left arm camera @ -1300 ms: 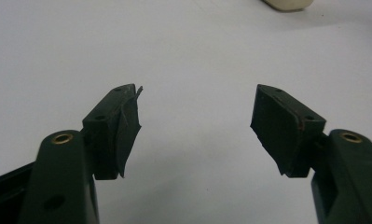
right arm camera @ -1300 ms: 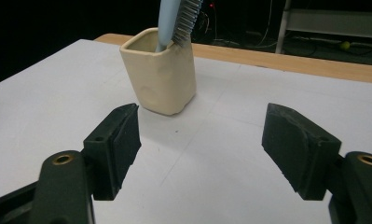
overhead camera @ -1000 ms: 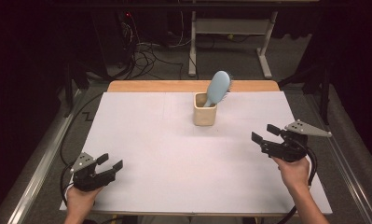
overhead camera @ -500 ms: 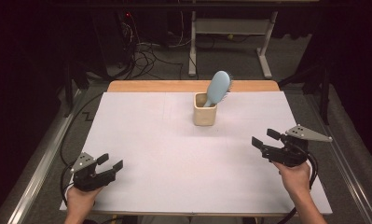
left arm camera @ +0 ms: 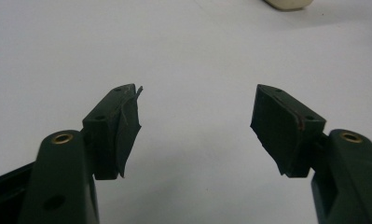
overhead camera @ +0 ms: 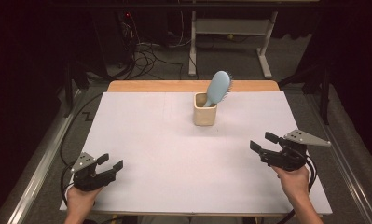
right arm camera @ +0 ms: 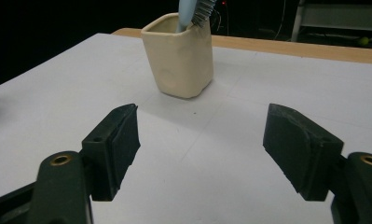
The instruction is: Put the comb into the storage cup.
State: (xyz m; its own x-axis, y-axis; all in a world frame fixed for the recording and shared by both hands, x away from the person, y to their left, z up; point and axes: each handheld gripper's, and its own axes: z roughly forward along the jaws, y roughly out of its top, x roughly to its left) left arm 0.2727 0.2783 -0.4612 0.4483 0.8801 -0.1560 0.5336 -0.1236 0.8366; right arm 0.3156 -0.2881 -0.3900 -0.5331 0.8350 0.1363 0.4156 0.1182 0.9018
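A cream square cup (overhead camera: 205, 111) (right arm camera: 179, 56) stands at the far middle of the white table sheet (overhead camera: 174, 154). A light blue hairbrush (overhead camera: 217, 87) (right arm camera: 191, 10) stands in it, head up and leaning right. My left gripper (overhead camera: 110, 162) (left arm camera: 197, 126) rests at the near left corner, open, with only bare sheet between its jaws. A bit of the cup's base (left arm camera: 288, 3) shows at the top of the left gripper view. My right gripper (overhead camera: 263, 141) (right arm camera: 200, 149) is held at the near right, open and empty, pointing toward the cup.
A wooden table edge (overhead camera: 174, 86) runs behind the sheet. Beyond it lie floor cables (overhead camera: 146, 51) and a white metal frame (overhead camera: 230, 32). Metal rails (overhead camera: 39, 158) flank the table on both sides.
My right gripper has drifted slightly toward the near edge. The left gripper, cup and brush have not moved.
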